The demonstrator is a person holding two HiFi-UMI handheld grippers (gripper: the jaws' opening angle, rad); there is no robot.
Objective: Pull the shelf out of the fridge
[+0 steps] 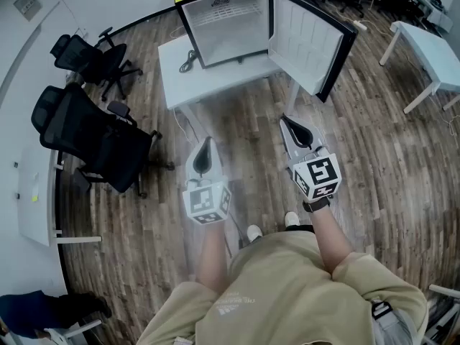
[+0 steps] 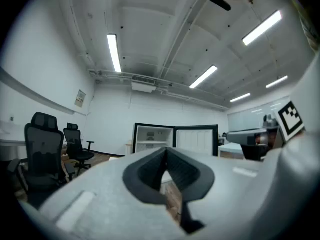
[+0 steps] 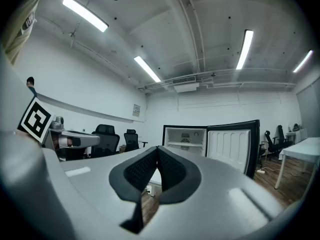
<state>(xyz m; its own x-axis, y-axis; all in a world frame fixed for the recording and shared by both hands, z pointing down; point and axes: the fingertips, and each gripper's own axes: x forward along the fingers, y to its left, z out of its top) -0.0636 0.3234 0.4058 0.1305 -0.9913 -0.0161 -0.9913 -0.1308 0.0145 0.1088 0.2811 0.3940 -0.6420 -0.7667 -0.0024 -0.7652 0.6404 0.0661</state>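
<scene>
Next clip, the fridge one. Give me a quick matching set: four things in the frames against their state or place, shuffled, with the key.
Things:
1. fridge door
2. shelf
3. left gripper
4. office chairs

States or places:
A. shut, nothing between the jaws
B. swung open
C. inside the fridge, not pulled out
D. on the floor, left of the white table in the head view

Pairs: 1-B, 2-C, 3-A, 4-D

Fridge (image 1: 228, 21) on white table (image 1: 175, 74) — door (image 1: 305, 38) open
</scene>
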